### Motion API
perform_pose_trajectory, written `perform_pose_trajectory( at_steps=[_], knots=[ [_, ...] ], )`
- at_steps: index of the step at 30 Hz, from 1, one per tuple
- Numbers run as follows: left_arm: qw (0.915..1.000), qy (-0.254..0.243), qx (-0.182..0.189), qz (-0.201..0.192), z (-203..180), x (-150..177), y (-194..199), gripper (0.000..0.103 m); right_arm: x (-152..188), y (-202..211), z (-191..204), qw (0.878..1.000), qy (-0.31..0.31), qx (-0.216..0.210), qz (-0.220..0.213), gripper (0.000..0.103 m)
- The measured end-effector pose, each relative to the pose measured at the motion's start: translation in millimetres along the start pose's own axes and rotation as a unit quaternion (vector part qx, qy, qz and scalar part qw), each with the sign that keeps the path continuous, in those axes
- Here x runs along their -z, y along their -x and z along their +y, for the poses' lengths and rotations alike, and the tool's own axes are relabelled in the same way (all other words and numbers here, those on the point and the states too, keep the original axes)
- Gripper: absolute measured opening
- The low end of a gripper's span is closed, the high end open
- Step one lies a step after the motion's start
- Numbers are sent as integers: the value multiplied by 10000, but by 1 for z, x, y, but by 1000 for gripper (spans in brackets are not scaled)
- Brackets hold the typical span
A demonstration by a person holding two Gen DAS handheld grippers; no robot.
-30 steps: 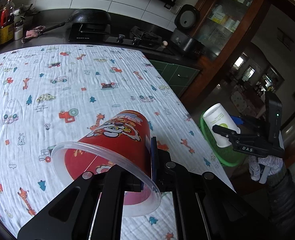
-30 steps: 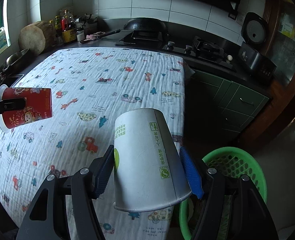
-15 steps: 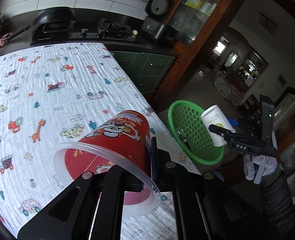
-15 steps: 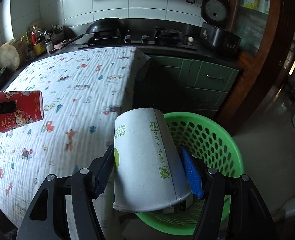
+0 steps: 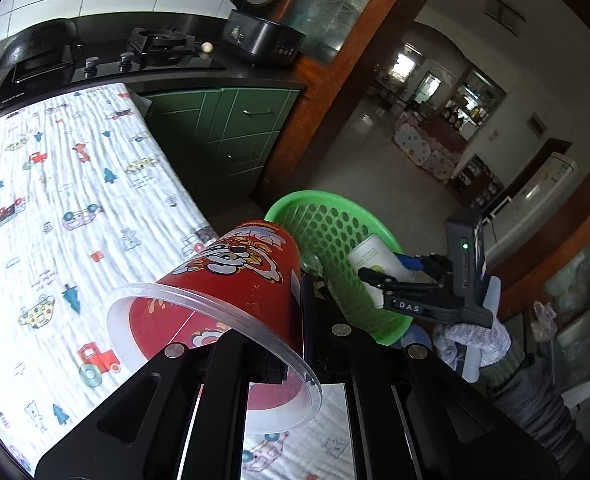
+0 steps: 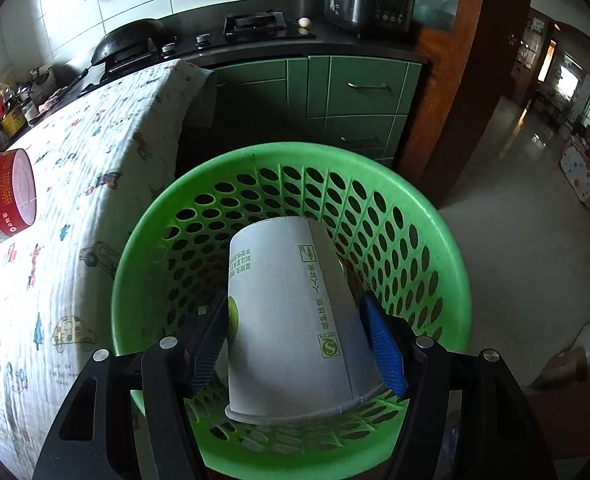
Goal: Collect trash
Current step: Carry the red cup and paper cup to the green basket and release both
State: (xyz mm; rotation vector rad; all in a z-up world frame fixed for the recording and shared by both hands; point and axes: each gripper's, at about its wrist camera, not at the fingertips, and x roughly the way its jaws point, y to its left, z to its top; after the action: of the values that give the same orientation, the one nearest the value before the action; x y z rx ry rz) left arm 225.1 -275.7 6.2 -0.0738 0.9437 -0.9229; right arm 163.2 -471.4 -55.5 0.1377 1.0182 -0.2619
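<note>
A white paper cup (image 6: 291,312), upside down, sits between the blue pads of my right gripper (image 6: 293,306), which is shut on it. It hangs over the mouth of the green perforated basket (image 6: 291,156) on the floor. The left wrist view shows this cup (image 5: 369,258) and the right gripper (image 5: 387,276) above the basket (image 5: 327,220). My left gripper (image 5: 295,320) is shut on the wall of a red printed cup (image 5: 235,280) with a clear rim. That cup lies on its side over the table's right edge, just left of the basket, and also shows as the red cup (image 6: 5,196).
The table (image 5: 75,184) wears a white cloth printed with cars and trees, and its edge (image 6: 95,184) borders the basket. Green cabinets (image 6: 335,92), a stove (image 5: 159,46) and a rice cooker (image 5: 259,28) stand behind. A gloved hand (image 5: 475,336) holds the right gripper.
Both grippers have swung right, off the table toward the basket. The white cup has come down over the basket's mouth. The red cup now reaches the table's right edge. Both grips are unchanged.
</note>
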Motion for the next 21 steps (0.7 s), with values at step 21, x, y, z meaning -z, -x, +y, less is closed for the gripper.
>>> perform_pose_trajectory(
  at_steps=[21],
  knots=[
    [9944,-118,542,900,-50,-20,-138,5,33,40,-21,9980,-362,100,-501,79]
  ],
)
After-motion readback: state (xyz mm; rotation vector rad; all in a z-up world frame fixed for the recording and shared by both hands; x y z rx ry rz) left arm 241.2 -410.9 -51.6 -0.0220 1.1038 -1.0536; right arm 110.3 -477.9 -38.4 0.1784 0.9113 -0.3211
